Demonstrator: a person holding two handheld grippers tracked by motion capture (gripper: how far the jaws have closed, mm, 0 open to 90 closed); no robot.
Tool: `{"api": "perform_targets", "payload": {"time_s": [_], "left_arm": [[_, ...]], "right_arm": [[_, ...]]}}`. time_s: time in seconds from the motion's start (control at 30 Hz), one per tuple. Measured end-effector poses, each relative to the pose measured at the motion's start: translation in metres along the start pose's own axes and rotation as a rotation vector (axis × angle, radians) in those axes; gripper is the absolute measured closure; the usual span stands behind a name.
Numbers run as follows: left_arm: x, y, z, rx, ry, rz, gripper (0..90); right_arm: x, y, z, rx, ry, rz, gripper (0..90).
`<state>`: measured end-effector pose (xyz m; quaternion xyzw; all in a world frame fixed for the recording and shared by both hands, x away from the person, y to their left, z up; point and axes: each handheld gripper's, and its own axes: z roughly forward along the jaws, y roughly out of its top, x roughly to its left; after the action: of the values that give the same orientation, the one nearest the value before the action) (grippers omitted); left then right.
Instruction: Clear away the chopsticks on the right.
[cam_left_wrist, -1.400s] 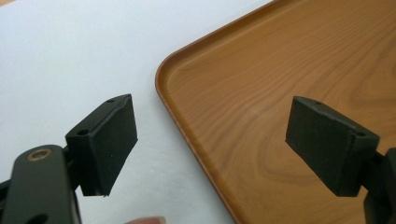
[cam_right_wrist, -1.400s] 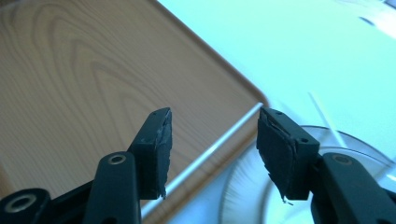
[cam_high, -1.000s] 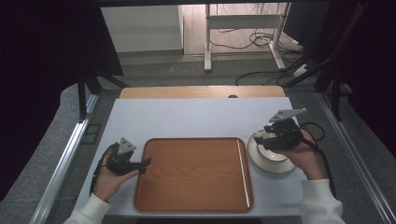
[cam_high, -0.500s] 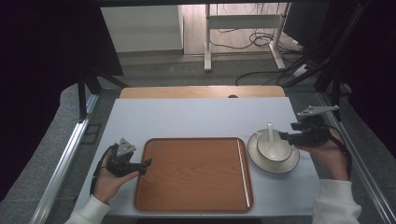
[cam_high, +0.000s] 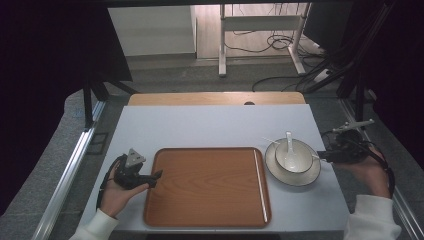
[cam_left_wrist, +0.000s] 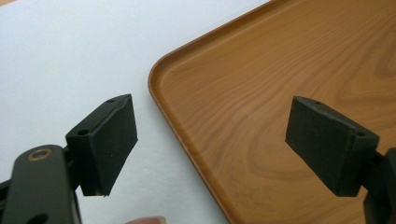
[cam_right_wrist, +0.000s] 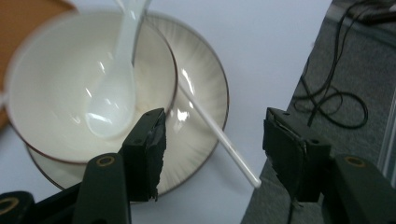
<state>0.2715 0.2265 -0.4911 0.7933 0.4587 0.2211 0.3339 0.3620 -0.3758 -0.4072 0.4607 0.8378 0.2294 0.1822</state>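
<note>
Withdrawn from over the bowl (cam_high: 294, 156), the right gripper (cam_high: 324, 157) now hovers, jaws wide and empty, at the white table's (cam_high: 210, 127) right edge. One bowl, spoon (cam_high: 289, 145), plate (cam_high: 280, 172), chopstick (cam_right_wrist: 219, 137) and tray (cam_high: 207, 185); left gripper (cam_high: 155, 176) gapes beside the tray, grey floor beyond.

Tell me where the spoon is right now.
In the high view the spoon lies in the bowl on the plate, right of the tray, near the right gripper.
</note>
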Motion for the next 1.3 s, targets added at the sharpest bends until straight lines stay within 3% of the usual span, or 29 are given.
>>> {"api": "perform_targets", "payload": {"time_s": [0.27, 0.47, 0.63, 0.73, 0.93, 1.3], "left_arm": [[0.001, -0.001, 0.001, 0.001, 0.001, -0.001, 16.2], [0.002, -0.001, 0.001, 0.001, 0.002, -0.002, 16.2], [0.001, -0.001, 0.002, 0.003, 0.002, -0.003, 16.2], [0.001, -0.001, 0.002, 0.011, 0.002, 0.004, 16.2], [0.000, -0.001, 0.004, 0.017, 0.000, 0.009, 16.2], [0.001, -0.002, 0.005, 0.026, -0.003, 0.011, 16.2]], "right_arm": [[-0.005, -0.010, 0.026, 0.132, -0.048, -0.055, 39.9], [-0.011, -0.015, 0.033, 0.161, -0.071, -0.048, 42.7], [-0.014, -0.021, 0.041, 0.195, -0.089, -0.078, 45.3], [-0.015, -0.023, 0.045, 0.198, -0.096, -0.100, 47.9], [-0.010, -0.021, 0.052, 0.204, -0.117, -0.207, 52.7], [-0.011, -0.022, 0.054, 0.211, -0.082, -0.231, 67.6]]}}
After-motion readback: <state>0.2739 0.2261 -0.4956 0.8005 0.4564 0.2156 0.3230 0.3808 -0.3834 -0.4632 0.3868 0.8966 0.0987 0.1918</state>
